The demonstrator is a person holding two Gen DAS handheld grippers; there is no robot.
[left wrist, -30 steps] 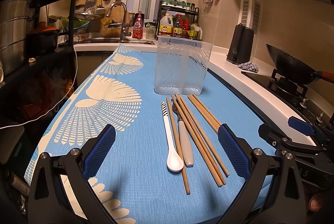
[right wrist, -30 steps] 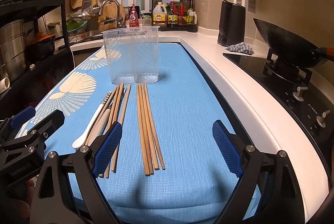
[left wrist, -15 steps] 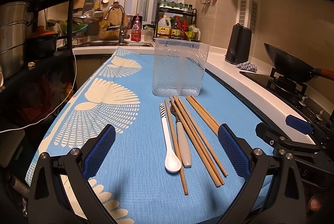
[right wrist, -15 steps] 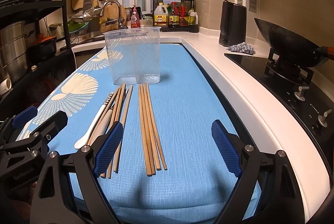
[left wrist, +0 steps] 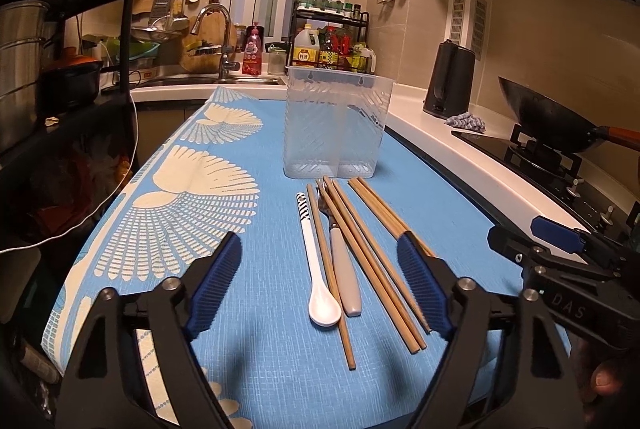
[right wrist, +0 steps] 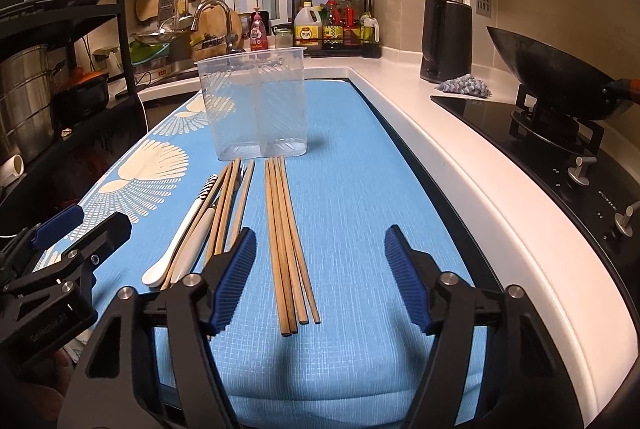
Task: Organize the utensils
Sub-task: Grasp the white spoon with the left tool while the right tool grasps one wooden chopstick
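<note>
A clear plastic two-compartment holder (left wrist: 336,125) (right wrist: 256,109) stands upright and empty on the blue mat (left wrist: 248,341) (right wrist: 360,197). In front of it lie a white spoon (left wrist: 318,269) (right wrist: 180,241), a grey-handled utensil (left wrist: 344,269) (right wrist: 196,241) and several wooden chopsticks (left wrist: 368,261) (right wrist: 286,237). My left gripper (left wrist: 320,289) is open and empty, low over the spoon's bowl end. My right gripper (right wrist: 320,277) is open and empty, around the near ends of the right chopstick bundle. Each gripper also shows in the other view, the right one (left wrist: 568,261) and the left one (right wrist: 60,261).
A white counter edge (right wrist: 460,165) runs along the mat's right side. Beyond it are a hob with a black wok (right wrist: 556,81), a black kettle (right wrist: 444,37) and a cloth (right wrist: 464,87). A sink and bottle rack (left wrist: 332,41) stand at the back. Black shelves with pots (left wrist: 24,69) stand left.
Both grippers' jaws have narrowed somewhat but stay open. Both have crept slightly forward over the utensils. The utensils and holder have not moved.
</note>
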